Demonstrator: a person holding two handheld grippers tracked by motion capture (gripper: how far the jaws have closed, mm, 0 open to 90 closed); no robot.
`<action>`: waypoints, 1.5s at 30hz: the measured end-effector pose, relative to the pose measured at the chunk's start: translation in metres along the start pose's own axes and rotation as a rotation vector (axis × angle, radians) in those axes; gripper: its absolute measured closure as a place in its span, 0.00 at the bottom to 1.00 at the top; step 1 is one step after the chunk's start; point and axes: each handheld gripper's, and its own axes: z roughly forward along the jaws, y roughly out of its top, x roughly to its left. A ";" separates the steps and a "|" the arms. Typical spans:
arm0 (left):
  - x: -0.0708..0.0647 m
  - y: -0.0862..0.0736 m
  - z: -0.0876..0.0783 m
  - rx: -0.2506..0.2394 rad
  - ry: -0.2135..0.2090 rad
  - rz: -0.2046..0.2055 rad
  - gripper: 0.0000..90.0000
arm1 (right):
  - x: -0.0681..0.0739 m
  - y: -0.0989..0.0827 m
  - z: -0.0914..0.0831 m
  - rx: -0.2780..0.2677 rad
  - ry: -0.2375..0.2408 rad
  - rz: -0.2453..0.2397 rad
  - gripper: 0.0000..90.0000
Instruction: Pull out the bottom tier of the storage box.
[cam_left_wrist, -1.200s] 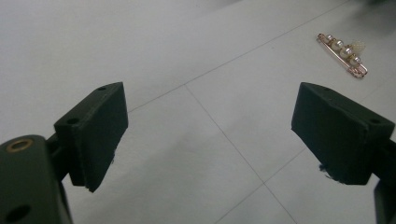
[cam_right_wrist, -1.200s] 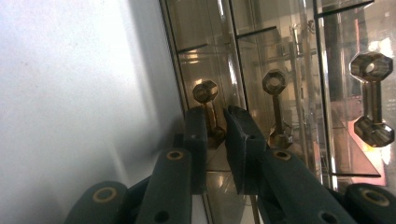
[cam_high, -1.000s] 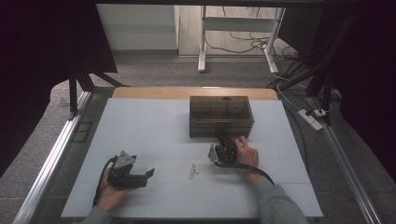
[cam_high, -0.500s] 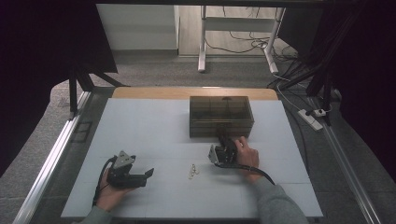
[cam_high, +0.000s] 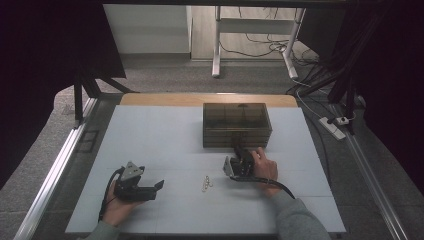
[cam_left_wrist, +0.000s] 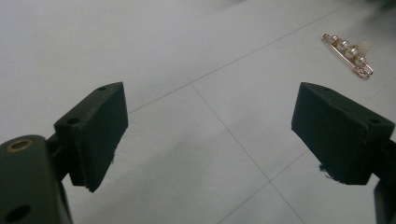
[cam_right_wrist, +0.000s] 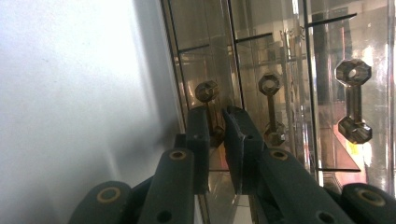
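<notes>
1. Centrally, in the high view, I see the smoky clear drawer box (cam_high: 237, 125) standing on the far half of the white table (cam_high: 165, 135), its front facing the person.
2. My right gripper (cam_high: 242, 156), held in the person's right hand (cam_high: 264, 167), lies level with its tips at the foot of the box front, near the middle.
3. From the right gripper view, the right gripper (cam_right_wrist: 215, 122) has its 2 black jaws drawn close together on either side of the leftmost bar handle (cam_right_wrist: 208, 109) of the box. The jaws sit so tight on it that I read this as a grip on the handle.
4. Beside that handle, 2 further faceted handles (cam_right_wrist: 272, 108) (cam_right_wrist: 353, 100) stand free on the neighbouring drawer fronts.
5. My left gripper (cam_high: 159, 186) rests near the table's near-left edge in the person's left hand (cam_high: 118, 205), well apart from the box.
6. From the left gripper view, its jaws stand wide apart with nothing between them and bare table below.
7. A gold pearl brooch (cam_left_wrist: 349, 55) lies on the table beyond the left gripper, between the 2 grippers in the high view (cam_high: 205, 183).
</notes>
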 end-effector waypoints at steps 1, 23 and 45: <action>0.000 0.000 0.000 0.000 0.000 0.000 0.13 | 0.000 0.000 0.000 -0.003 0.002 0.002 0.88; 0.002 -0.001 -0.001 0.001 0.010 -0.002 0.13 | -0.009 -0.003 -0.009 -0.044 0.053 0.134 0.74; 0.001 -0.001 -0.001 -0.005 0.014 0.007 0.13 | -0.037 -0.017 -0.025 -0.196 0.455 0.648 0.49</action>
